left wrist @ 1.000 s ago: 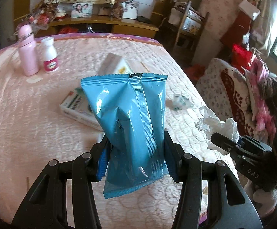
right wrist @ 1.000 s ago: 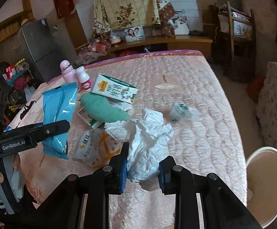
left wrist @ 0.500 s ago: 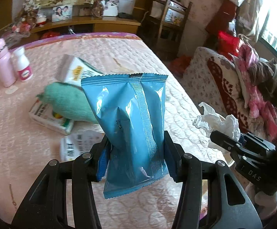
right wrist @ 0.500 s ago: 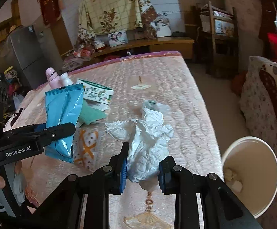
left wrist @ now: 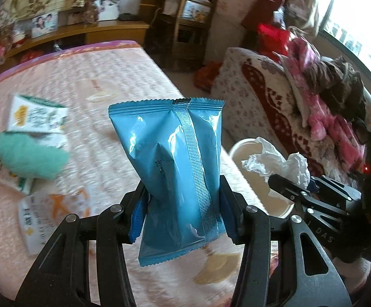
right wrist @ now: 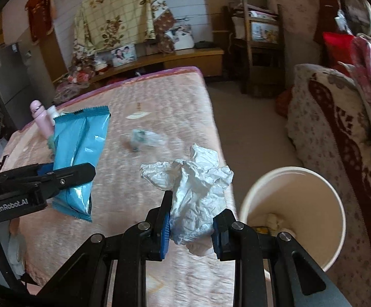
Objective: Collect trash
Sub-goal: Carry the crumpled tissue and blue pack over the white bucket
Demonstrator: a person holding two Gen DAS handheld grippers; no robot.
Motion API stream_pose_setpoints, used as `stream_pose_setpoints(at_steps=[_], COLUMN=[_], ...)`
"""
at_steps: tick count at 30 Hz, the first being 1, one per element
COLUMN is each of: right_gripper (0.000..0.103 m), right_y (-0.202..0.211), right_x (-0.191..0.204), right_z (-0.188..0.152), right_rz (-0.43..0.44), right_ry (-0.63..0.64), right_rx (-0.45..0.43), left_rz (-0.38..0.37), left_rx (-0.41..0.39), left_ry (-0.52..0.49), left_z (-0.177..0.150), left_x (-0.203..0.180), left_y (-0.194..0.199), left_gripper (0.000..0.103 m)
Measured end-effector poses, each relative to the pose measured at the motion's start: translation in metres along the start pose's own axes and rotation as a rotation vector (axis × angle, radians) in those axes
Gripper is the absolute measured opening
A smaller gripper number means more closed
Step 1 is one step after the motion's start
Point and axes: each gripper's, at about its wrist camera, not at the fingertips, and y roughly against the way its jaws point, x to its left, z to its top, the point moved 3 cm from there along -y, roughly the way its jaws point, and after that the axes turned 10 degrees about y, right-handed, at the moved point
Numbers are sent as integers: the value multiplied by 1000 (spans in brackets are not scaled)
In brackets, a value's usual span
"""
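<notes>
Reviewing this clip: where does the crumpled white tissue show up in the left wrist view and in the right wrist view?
Left wrist view: the crumpled white tissue is at mid-right, clamped in the right gripper.
Right wrist view: it is at lower centre, pinched between that gripper's blue pads.
Shared landmark: the cream bin, beside the tissue in both views.

Pink quilted bed [left wrist: 103,81] — green carton [left wrist: 35,113], teal cloth [left wrist: 29,156], flat packet [left wrist: 50,208], perhaps a crumpled wrapper [right wrist: 144,139]

Blue wrapper [left wrist: 177,168] upright; crumpled white tissue [right wrist: 195,194] beside bin [right wrist: 293,220].
</notes>
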Motion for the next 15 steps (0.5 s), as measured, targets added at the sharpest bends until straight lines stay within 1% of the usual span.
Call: stream_pose_setpoints(at_steps=[6, 15], right_gripper=[25, 25], right_y=[7, 15], right_x=[-35, -79], right_z=[-13, -32], right_rz=[-45, -107], right_ry=[-51, -128], right_rx=[7, 25], left_rz=[-35, -78], left_rx=[32, 69], left_ry=[-51, -93], left_z=[0, -3], left_x=[-37, -75], left_y=[-22, -46], left_gripper=[49, 49])
